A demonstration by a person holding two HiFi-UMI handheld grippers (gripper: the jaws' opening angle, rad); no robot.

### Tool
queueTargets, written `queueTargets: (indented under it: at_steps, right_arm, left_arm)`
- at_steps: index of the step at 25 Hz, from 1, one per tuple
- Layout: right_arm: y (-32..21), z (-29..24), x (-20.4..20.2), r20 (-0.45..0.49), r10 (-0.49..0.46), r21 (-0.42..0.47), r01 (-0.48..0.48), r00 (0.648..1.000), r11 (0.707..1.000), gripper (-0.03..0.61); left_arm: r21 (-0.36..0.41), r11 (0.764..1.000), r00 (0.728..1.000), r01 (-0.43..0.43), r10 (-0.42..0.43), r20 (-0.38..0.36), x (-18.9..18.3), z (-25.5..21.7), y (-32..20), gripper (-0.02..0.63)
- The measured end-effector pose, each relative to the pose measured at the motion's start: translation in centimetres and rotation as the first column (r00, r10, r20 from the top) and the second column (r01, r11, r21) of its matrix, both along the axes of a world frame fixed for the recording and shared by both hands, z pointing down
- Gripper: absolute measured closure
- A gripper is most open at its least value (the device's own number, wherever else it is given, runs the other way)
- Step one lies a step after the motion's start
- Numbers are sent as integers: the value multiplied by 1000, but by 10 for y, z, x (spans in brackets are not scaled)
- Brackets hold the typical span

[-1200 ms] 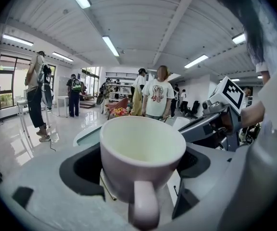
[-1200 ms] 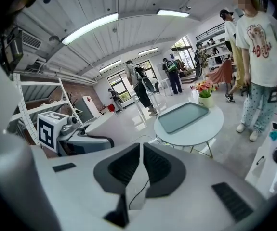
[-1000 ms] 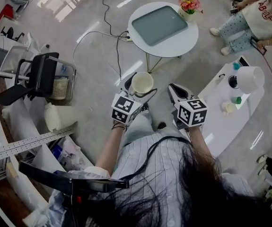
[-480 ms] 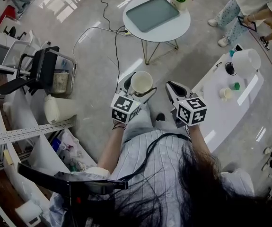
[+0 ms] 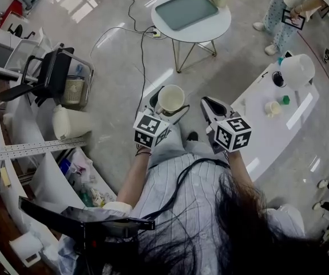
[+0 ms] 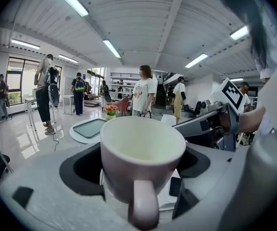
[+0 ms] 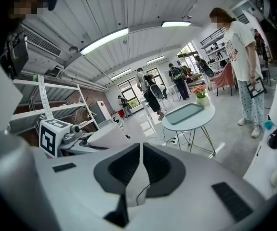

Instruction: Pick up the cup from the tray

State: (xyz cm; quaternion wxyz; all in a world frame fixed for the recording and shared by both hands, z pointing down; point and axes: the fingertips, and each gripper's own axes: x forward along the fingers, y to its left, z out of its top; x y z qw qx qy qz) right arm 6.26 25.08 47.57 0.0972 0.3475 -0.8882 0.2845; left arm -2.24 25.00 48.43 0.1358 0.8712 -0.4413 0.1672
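Left gripper [image 5: 169, 103] clamped on the upright cup [image 6: 143, 153], held above the floor, well apart from the tray [image 5: 190, 10] on the round table [image 5: 222, 25] at 12 o'clock; right gripper [image 7: 139, 173] at the cup's 3 o'clock, jaws together, empty.

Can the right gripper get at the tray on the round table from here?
Probably not. The right gripper, shut and empty, is held close to the person, while the tray lies on the round table across open floor. Nothing blocks it; walking closer should do.
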Motion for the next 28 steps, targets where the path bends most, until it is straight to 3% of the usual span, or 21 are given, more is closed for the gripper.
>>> queueTargets:
  at_steps: [28]
  right_arm:
    - [0, -2, 3, 6, -22, 19, 22, 1000, 1000, 537]
  left_arm:
    - [15, 1000, 1000, 8, -8, 5, 5, -4, -3, 156]
